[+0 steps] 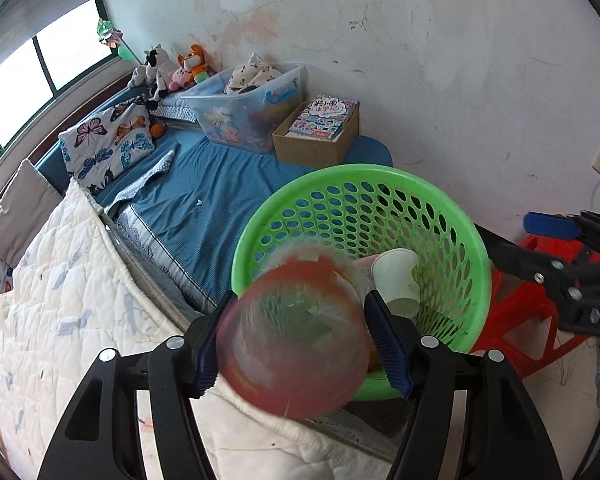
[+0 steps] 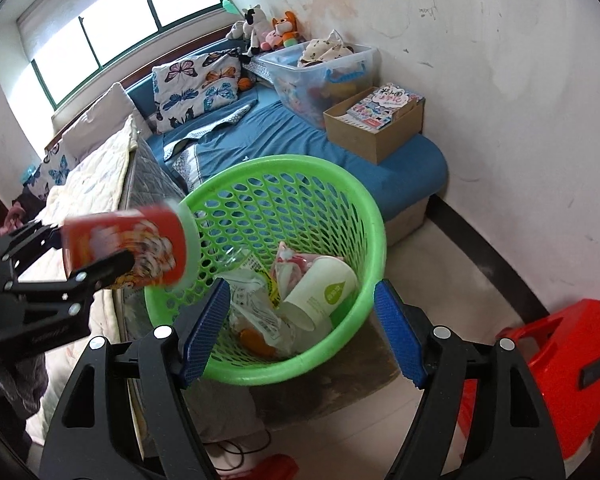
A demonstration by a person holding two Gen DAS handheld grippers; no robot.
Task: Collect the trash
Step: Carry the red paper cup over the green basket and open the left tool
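Note:
A red instant-noodle cup (image 1: 296, 344), blurred and lying on its side, sits between the blue pads of my left gripper (image 1: 300, 300), which is shut on it. The right wrist view shows the same cup (image 2: 140, 248) in the left gripper (image 2: 96, 244), at the near-left rim of the green mesh basket (image 2: 284, 160). The basket (image 1: 380, 172) holds a white paper cup (image 2: 320, 288) and crumpled wrappers (image 2: 256, 308). My right gripper (image 2: 302, 286) hangs open over the basket's front edge with nothing between its pads. It also shows at the right edge of the left wrist view (image 1: 512, 236).
The basket stands on the floor against a bed with a blue sheet (image 1: 220, 184) and a white quilt (image 1: 60, 280). A red plastic stool (image 2: 560, 360) is to the right. A cardboard box of books (image 2: 376, 124) and a clear storage bin (image 2: 320, 72) sit on the bed by the wall.

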